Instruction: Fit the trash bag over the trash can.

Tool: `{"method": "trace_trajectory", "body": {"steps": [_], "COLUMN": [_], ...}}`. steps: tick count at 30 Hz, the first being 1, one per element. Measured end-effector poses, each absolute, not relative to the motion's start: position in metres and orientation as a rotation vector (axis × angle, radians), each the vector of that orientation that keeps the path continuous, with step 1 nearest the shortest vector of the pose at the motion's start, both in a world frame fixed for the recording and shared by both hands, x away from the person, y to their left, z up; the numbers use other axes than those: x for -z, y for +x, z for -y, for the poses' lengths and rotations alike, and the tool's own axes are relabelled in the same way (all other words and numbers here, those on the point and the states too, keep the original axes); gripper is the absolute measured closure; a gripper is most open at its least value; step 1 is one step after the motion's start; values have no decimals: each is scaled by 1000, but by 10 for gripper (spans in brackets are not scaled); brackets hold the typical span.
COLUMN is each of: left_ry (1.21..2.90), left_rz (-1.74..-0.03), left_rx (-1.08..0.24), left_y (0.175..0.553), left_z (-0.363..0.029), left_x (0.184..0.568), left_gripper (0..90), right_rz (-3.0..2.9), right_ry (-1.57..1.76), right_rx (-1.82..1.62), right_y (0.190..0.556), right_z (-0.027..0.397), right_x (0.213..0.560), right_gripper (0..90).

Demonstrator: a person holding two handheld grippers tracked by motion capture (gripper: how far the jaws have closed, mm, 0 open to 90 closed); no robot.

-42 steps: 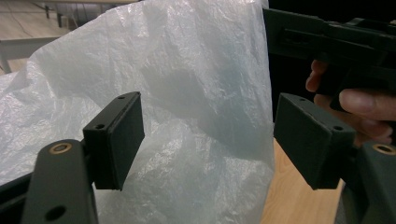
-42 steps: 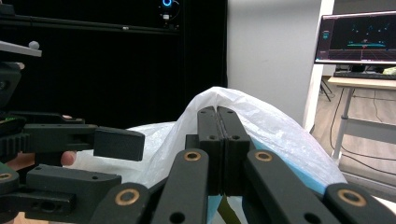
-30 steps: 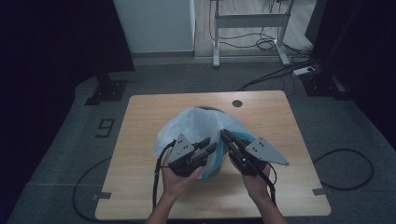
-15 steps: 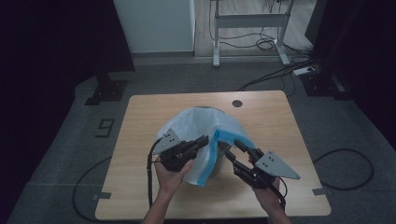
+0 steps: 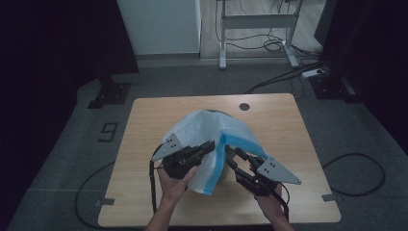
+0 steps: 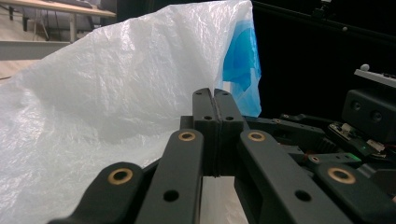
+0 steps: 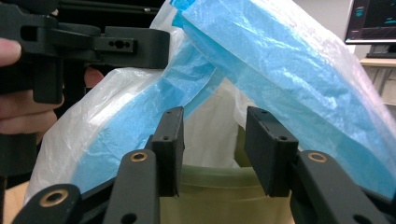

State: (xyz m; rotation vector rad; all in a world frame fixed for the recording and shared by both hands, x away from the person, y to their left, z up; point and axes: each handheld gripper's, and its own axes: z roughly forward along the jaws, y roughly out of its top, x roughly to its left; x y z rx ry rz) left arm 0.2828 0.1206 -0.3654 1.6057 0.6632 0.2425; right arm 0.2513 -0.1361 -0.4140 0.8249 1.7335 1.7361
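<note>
A thin, crinkly white plastic bag with a blue band along its mouth (image 5: 211,139) is draped over a dull olive-green round bin (image 7: 219,186), which stands near the middle of the pale wooden table (image 5: 288,125), a little toward the person's edge. The bag tents up over the bin with its blue hem hanging down on the near side.

The left claw (image 5: 210,146) is clenched on the bag; in the left gripper view its pads (image 6: 215,116) meet with the white film pinched between them, close to where the blue band begins. The right claw (image 5: 233,152) is released. In the right gripper view its jaws stand apart with nothing pressed between them, poised just above the bin's rim with the blue hem (image 7: 196,79) hanging just beyond the tips. Its jaws have just been opening and then eased in slightly, with no film caught between them.

The bag looks almost weightless, limp and slippery. It should billow and slide rather than hold any shape, and a hard tug could stretch or tear it. The doubled blue hem seems the sturdiest place to grip, so I'd take it there, opposite the left claw's pinch, and spread the mouth over the rim. The bin looks light too and might shift if the film drags on it.
</note>
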Motion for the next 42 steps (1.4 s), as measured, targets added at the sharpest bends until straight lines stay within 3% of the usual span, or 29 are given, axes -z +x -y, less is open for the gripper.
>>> {"method": "trace_trajectory", "body": {"steps": [19,42], "left_ry": [1582,1581], "left_rz": [-651,-635], "left_rx": [-221,-194], "left_y": [282,281], "left_z": [-125,-129], "left_x": [368,371], "left_gripper": [894,890], "right_rz": [-1769,-1713], "right_ry": [826,850], "right_rx": [-1764,-1837], "right_y": [254,272], "right_z": [119,122], "right_x": [416,401], "right_gripper": [574,658]}}
